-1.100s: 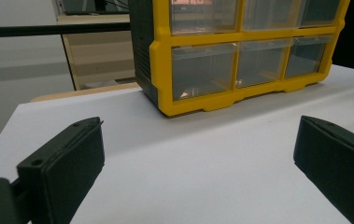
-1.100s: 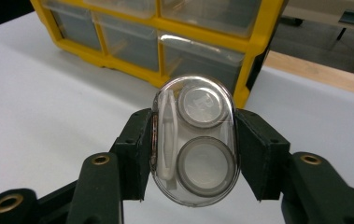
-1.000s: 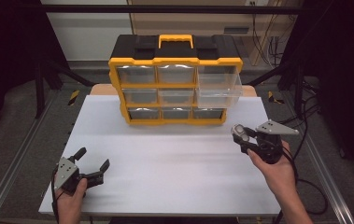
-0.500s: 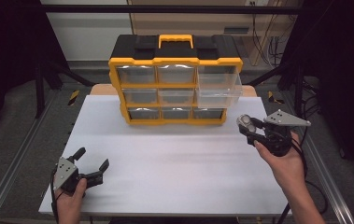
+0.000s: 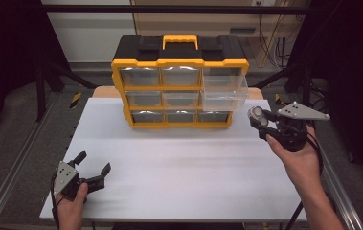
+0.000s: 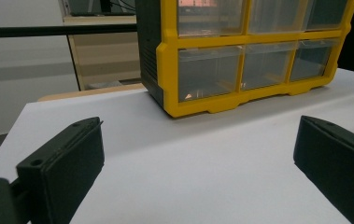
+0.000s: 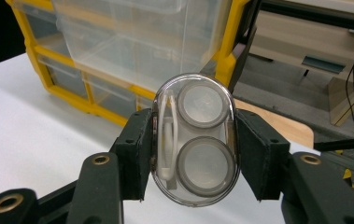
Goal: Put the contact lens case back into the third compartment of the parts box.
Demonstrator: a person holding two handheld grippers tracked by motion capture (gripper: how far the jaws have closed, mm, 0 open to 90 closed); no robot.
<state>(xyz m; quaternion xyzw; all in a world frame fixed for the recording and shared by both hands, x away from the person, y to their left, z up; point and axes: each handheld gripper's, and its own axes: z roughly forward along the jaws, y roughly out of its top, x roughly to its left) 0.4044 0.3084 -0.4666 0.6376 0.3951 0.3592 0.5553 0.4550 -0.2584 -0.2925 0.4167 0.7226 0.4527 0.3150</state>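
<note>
The clear oval case (image 7: 193, 140) that I hold in my right gripper (image 7: 194, 156) stands upright between the black pads, two round grey-rimmed discs stacked inside it beside a white curved strip, raised above the tabletop (image 5: 184, 167) just before the pulled-out clear drawer (image 5: 224, 88) of the yellow organizer (image 5: 179, 81).

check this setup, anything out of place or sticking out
One thing stands out: the top-right clear drawer of the yellow organizer is pulled well out while the other drawers sit flush. Nothing looks spilled or damaged.
</note>
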